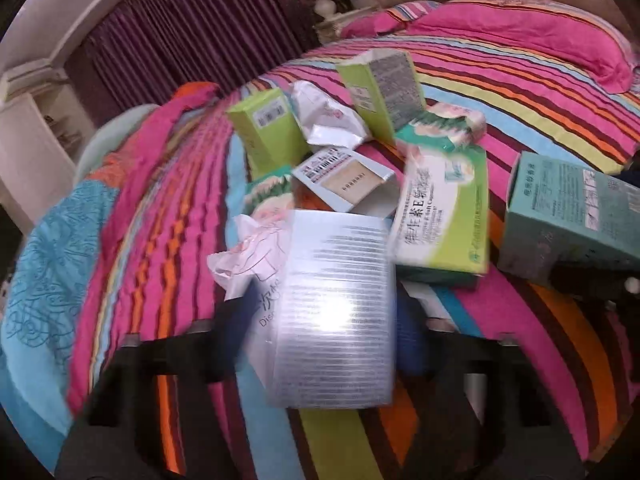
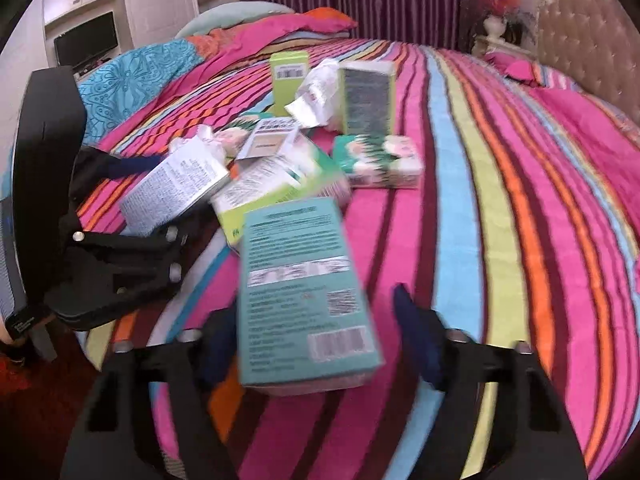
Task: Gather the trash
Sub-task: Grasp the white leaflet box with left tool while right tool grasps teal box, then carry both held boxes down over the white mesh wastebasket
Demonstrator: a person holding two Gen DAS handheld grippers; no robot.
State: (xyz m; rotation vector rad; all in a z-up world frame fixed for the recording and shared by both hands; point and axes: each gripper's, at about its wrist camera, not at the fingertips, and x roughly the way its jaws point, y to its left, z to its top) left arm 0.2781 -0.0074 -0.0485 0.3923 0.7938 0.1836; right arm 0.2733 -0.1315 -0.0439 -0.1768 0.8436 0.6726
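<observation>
Silver carton (image 1: 334, 312), clamped in left gripper (image 1: 320, 320), and teal carton (image 2: 304, 300), clamped in right gripper (image 2: 316, 340), above striped bedspread (image 2: 500, 200): likely light, crushable (grip flat sides gently).

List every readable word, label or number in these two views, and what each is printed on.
"维生素E软胶囊", partly blurred: green-and-white box on the striped bedspread.
"Dis…", cut off: crumpled white wrapper.
Silver box in the left gripper: print blurred.
Teal box in the right gripper: print and barcode unreadable.
Other boxes: too small.
</observation>
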